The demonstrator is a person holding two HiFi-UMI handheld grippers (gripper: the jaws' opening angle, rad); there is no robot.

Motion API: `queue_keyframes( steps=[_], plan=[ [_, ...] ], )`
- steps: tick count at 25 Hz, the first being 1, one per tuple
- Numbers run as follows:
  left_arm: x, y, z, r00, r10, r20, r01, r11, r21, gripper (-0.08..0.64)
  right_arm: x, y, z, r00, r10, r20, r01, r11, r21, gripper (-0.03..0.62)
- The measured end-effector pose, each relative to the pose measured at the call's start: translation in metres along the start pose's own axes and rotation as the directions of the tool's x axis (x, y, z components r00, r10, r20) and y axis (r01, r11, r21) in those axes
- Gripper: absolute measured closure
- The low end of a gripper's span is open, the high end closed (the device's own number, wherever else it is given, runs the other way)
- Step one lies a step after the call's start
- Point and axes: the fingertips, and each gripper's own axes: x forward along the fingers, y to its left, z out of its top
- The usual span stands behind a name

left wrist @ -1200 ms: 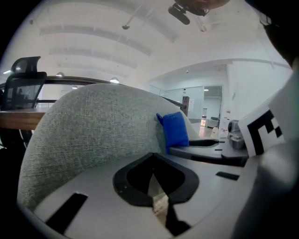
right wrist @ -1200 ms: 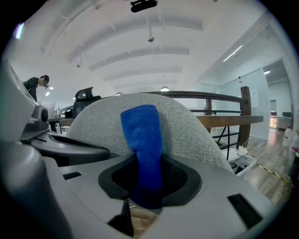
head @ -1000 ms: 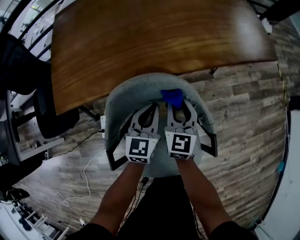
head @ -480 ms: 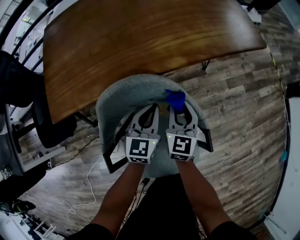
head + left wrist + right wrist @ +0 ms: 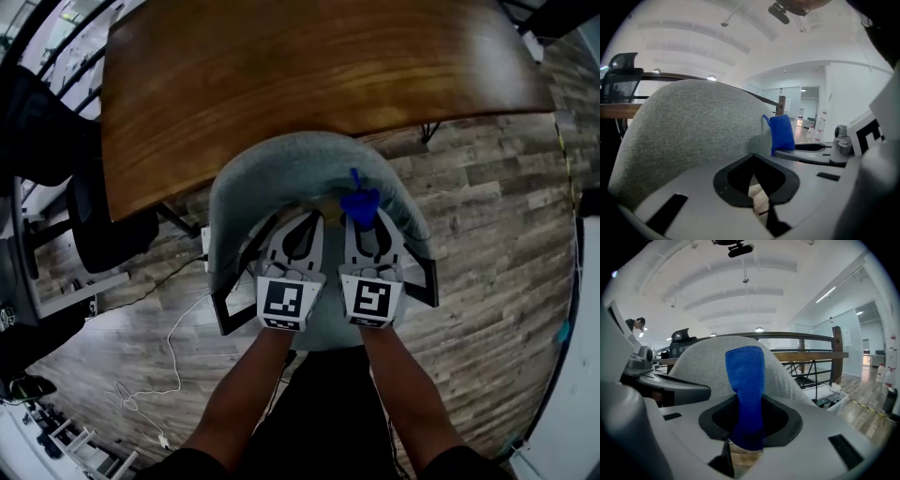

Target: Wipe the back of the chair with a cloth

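Note:
A grey upholstered chair back (image 5: 281,164) curves in front of me, pushed up to a wooden table. My right gripper (image 5: 362,221) is shut on a blue cloth (image 5: 359,204), which stands up out of the jaws against the inner right side of the chair back, just under its rim. In the right gripper view the blue cloth (image 5: 747,394) hangs between the jaws of the right gripper (image 5: 747,404) with the grey chair back (image 5: 783,376) behind it. My left gripper (image 5: 302,227) sits close beside it, shut and holding nothing. The left gripper view has the chair back (image 5: 689,131) ahead and the cloth (image 5: 782,132) to the right.
The wooden table (image 5: 281,75) lies just beyond the chair. Black armrests (image 5: 230,314) stick out on both sides of the seat. A black office chair (image 5: 56,141) stands at the left, and a white cable (image 5: 173,347) trails over the plank floor.
My right gripper has carried the blue cloth a little to the right and down the chair back's inner side. The left gripper has stayed beside it.

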Motion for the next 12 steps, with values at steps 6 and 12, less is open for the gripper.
queue_keyframes(
  steps=[6, 12],
  plan=[
    [-0.037, 0.044, -0.021, 0.991, 0.135, 0.008, -0.134, 0.988, -0.071, 0.552, 0.008, 0.075, -0.009, 0.982, 0.189, 0.007, -0.189, 0.981, -0.038, 0.465],
    [-0.078, 0.087, -0.050, 0.951, 0.308, 0.003, -0.303, 0.937, -0.173, 0.552, 0.019, 0.145, -0.018, 0.927, 0.371, 0.047, -0.363, 0.923, -0.127, 0.465]
  ],
)
